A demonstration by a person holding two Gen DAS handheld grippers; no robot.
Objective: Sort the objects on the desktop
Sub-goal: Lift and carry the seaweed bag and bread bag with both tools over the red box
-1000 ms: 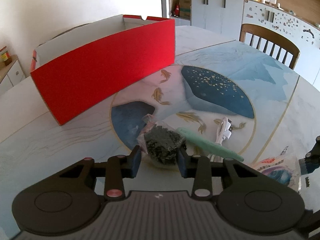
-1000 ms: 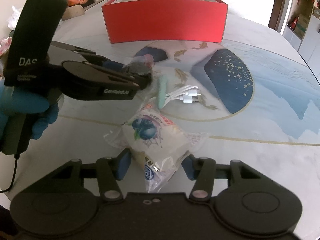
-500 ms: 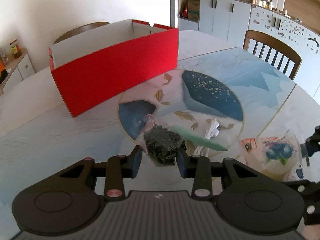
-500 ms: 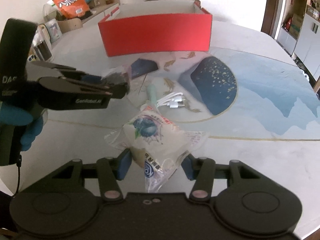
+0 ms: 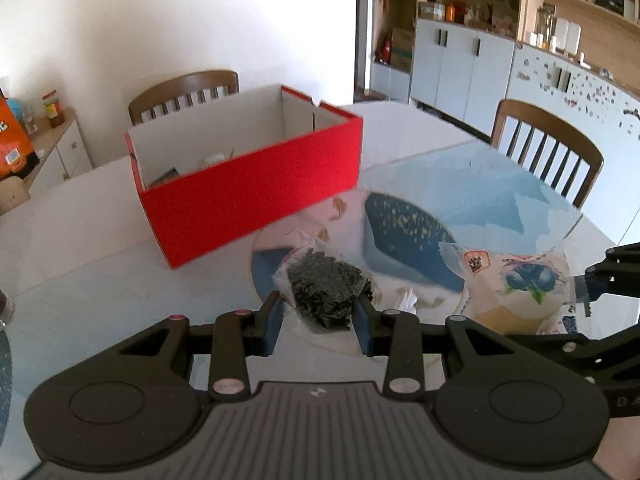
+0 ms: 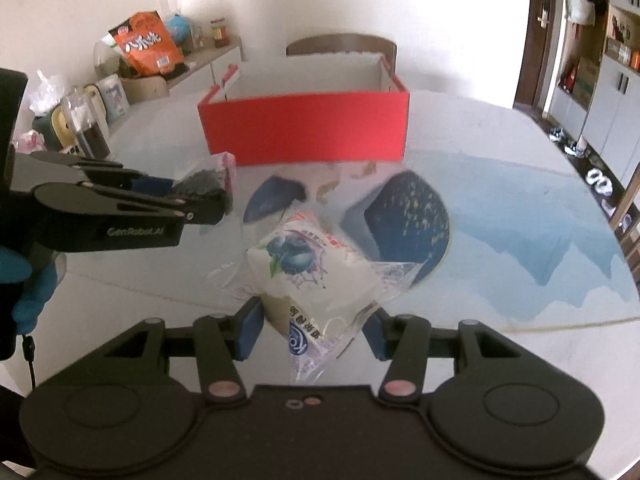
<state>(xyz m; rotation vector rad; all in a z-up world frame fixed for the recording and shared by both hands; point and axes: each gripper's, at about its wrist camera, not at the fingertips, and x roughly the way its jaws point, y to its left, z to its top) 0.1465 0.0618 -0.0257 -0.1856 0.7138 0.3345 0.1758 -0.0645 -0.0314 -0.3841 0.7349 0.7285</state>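
My left gripper [image 5: 318,320] is shut on a clear bag of dark dried leaves [image 5: 324,292] and holds it above the table. It also shows in the right wrist view [image 6: 208,188] at the left. My right gripper [image 6: 312,326] is shut on a blueberry snack packet [image 6: 312,276], lifted off the table; the packet also shows in the left wrist view [image 5: 520,284]. An open red box [image 5: 248,192] stands ahead at the table's far side, also in the right wrist view [image 6: 304,128], with some items inside.
The round table [image 6: 500,208] has a blue whale picture at its middle. A white cable [image 5: 408,300] lies under the held bag. Wooden chairs [image 5: 548,148] stand at the far edge. A sideboard with jars and an orange bag [image 6: 148,44] is at the left.
Both grippers have risen with their bags, and the red box now shows its inside. The green object on the table has dropped out of sight.
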